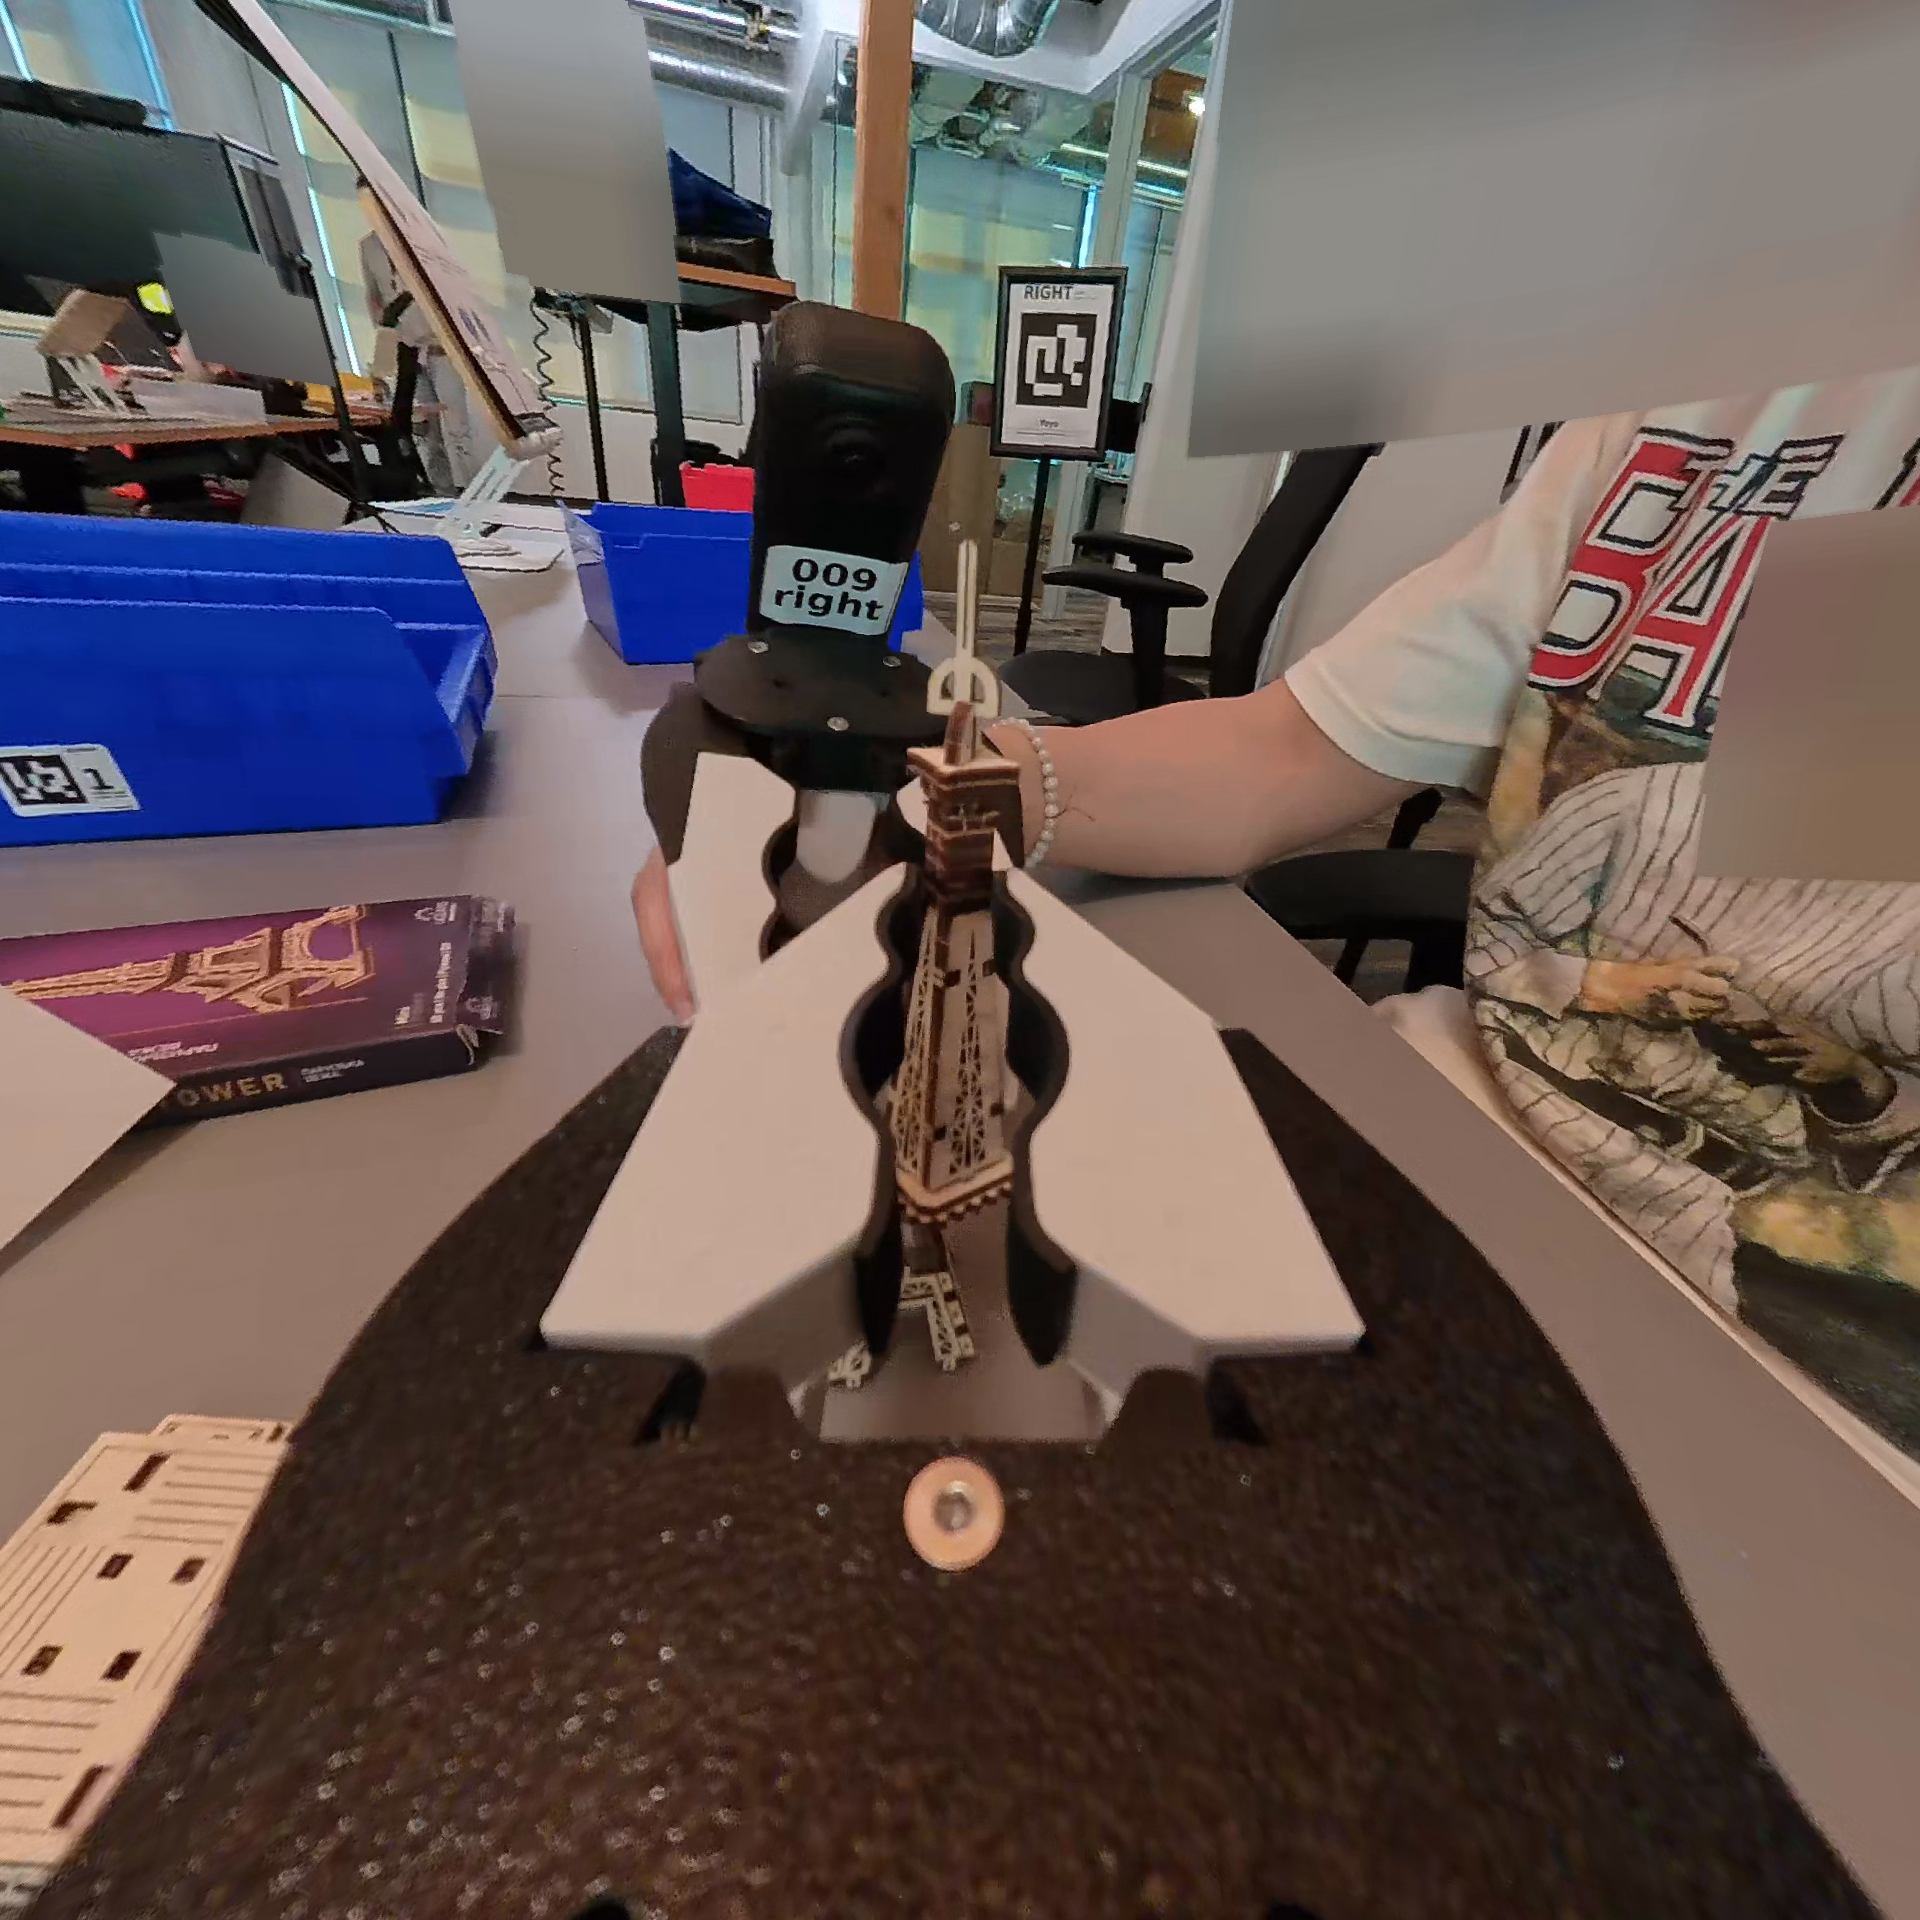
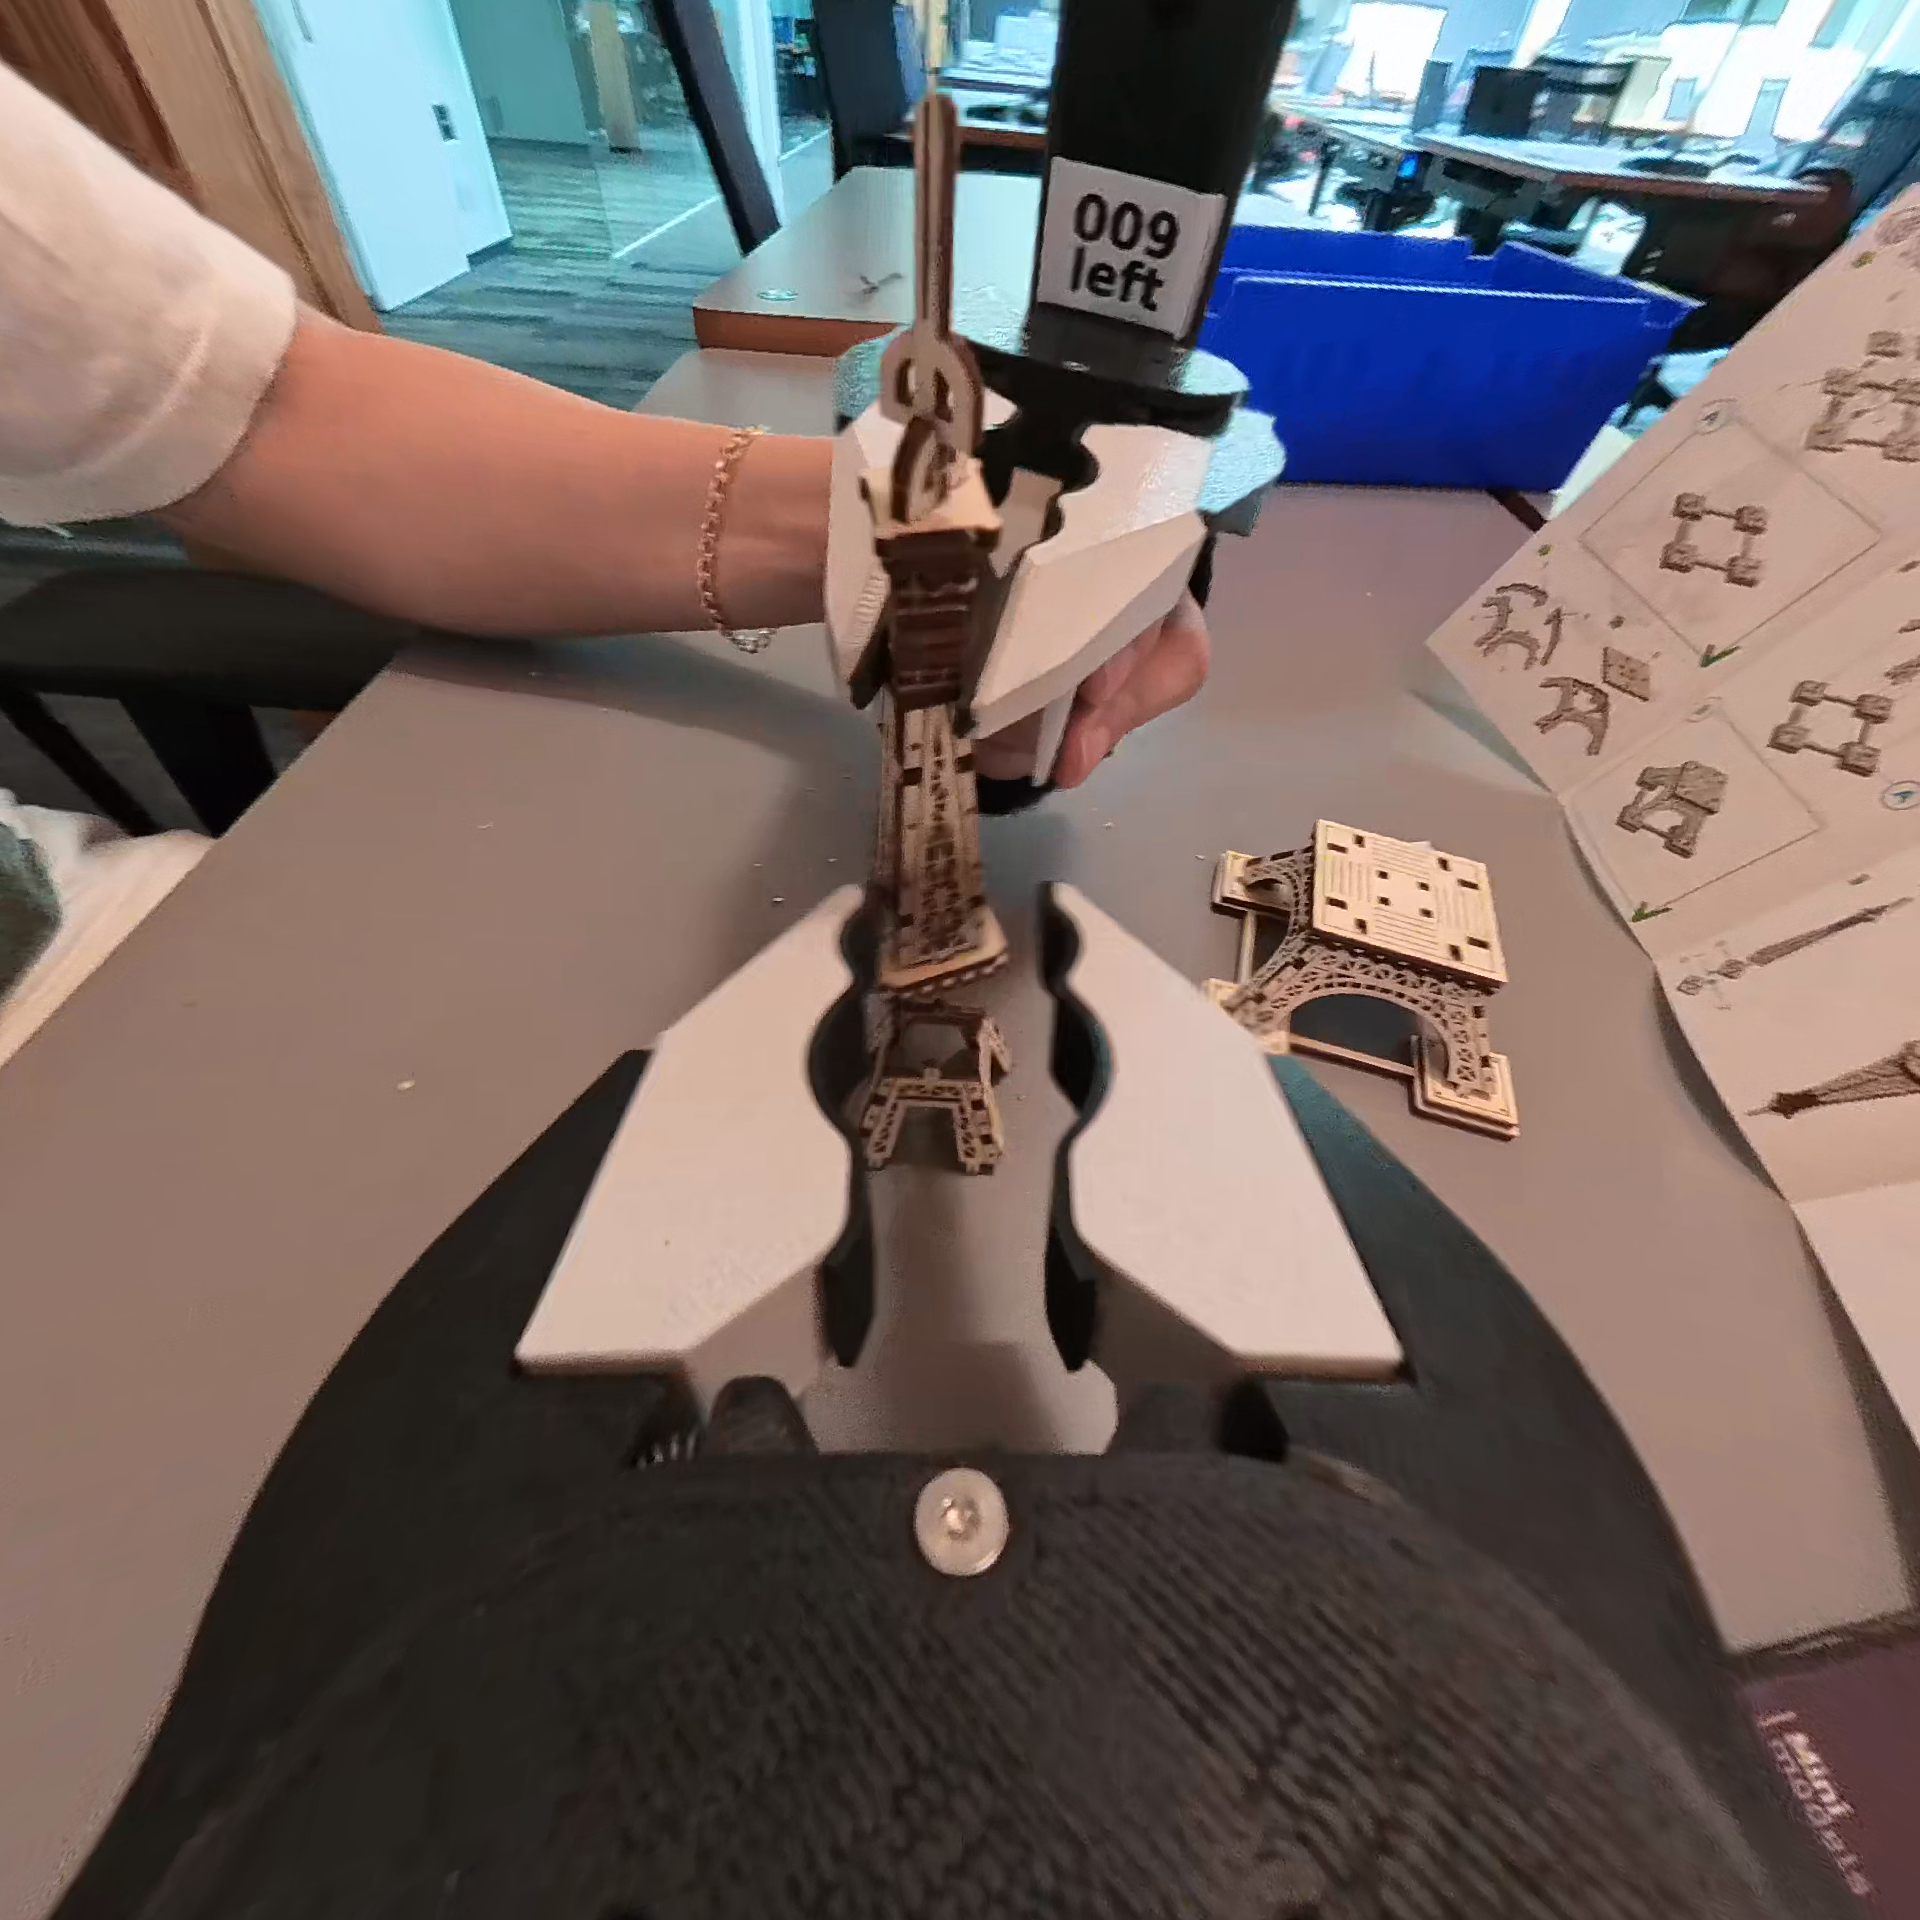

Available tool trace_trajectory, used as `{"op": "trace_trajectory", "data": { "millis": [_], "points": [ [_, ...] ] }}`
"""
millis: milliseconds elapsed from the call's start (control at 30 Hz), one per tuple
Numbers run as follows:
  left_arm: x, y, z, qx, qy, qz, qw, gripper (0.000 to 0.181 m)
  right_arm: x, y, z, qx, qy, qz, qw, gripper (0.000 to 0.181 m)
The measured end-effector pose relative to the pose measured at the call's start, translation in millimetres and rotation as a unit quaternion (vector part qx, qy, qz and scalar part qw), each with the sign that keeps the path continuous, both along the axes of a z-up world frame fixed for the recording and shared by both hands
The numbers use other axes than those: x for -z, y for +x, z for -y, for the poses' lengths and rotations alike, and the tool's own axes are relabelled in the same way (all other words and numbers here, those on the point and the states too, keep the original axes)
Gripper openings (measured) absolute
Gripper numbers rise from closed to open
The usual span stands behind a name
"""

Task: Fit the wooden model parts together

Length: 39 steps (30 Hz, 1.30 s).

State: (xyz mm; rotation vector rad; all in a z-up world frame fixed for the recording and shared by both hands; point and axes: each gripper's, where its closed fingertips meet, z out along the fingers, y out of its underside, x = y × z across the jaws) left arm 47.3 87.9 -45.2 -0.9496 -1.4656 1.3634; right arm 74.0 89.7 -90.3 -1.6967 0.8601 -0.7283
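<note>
Right wrist view, wooden tower (image 2: 930, 831) upright, spire up, left hand-held gripper (image 2: 940, 582) clamping it, right hand-held gripper (image 2: 951, 1081) parted.

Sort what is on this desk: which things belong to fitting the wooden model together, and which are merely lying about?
In the job: tower spire section, arched base section, left gripper, right gripper, instruction sheet.

Lying about: blue bins, purple box.

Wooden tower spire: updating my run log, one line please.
left gripper: shut on pale wooden lattice spire | right gripper: open around its foot | arched wooden base: apart
</note>
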Motion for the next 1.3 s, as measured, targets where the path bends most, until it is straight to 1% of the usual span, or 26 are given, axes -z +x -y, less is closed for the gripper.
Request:
{"op": "trace_trajectory", "data": {
  "millis": [33, 67, 200, 267, 333, 400, 433, 500, 533, 600, 700, 800, 867, 967, 1033, 1133, 1200, 1233, 1300],
  "points": [
    [0, 0, 0, 0.002, 0.001, 0.0, 1.0, 0.01, 1, 2, 2, 0.01, -0.004, 0.002, 1.0, 0.045],
    [0, -1, 0, 0.003, -0.001, 0.0, 1.0, 0.01, 1, 2, 1, 0.004, -0.007, 0.0, 1.0, 0.043],
    [0, -3, -3, 0.014, -0.003, 0.007, 1.0, 0.01, 0, -3, -9, -0.027, -0.009, 0.007, 1.0, 0.021],
    [0, -4, -4, 0.016, -0.004, 0.009, 1.0, 0.01, 0, -3, -11, -0.033, -0.012, 0.014, 0.999, 0.018],
    [0, -3, -2, 0.005, -0.003, 0.014, 1.0, 0.01, -1, -3, -12, -0.034, -0.011, 0.013, 0.999, 0.018],
    [2, 2, 4, -0.032, 0.001, 0.031, 0.999, 0.011, -1, -2, -9, -0.02, -0.011, 0.014, 1.0, 0.018],
    [4, 6, 7, -0.057, 0.003, 0.047, 0.997, 0.019, 0, -1, -6, -0.006, -0.008, 0.008, 1.0, 0.018],
    [16, 15, 14, -0.111, 0.012, 0.1, 0.989, 0.028, 5, 4, 5, 0.039, -0.012, -0.004, 0.999, 0.018],
    [23, 18, 15, -0.132, 0.016, 0.13, 0.982, 0.035, 7, 4, 8, 0.05, -0.013, -0.012, 0.999, 0.018],
    [37, 21, 17, -0.164, 0.021, 0.184, 0.969, 0.036, 8, 6, 14, 0.077, -0.005, -0.026, 0.997, 0.018],
    [46, 15, 16, -0.168, 0.029, 0.213, 0.962, 0.029, 12, 4, 10, 0.073, -0.004, -0.04, 0.997, 0.018],
    [43, 10, 13, -0.149, 0.038, 0.195, 0.969, 0.014, 15, 2, 7, 0.07, -0.02, -0.044, 0.996, 0.018],
    [40, 7, 12, -0.14, 0.033, 0.182, 0.973, 0.014, 13, 0, 5, 0.066, -0.015, -0.046, 0.997, 0.018],
    [43, 6, 12, -0.133, 0.043, 0.184, 0.973, 0.021, 15, 0, 3, 0.065, -0.028, -0.051, 0.996, 0.018],
    [42, 3, 9, -0.121, 0.036, 0.18, 0.976, 0.013, 16, -1, 2, 0.065, -0.039, -0.052, 0.996, 0.017],
    [43, 1, 7, -0.111, 0.033, 0.18, 0.977, 0.012, 16, -2, 0, 0.06, -0.034, -0.057, 0.996, 0.017],
    [41, 0, 5, -0.105, 0.035, 0.161, 0.981, 0.012, 17, -3, -1, 0.055, -0.032, -0.055, 0.996, 0.017],
    [40, -1, 4, -0.096, 0.036, 0.148, 0.984, 0.012, 16, -4, -1, 0.057, -0.03, -0.051, 0.997, 0.019],
    [43, 0, 3, -0.094, 0.033, 0.146, 0.984, 0.012, 16, -8, 5, 0.062, -0.033, -0.049, 0.996, 0.034]
  ]
}}
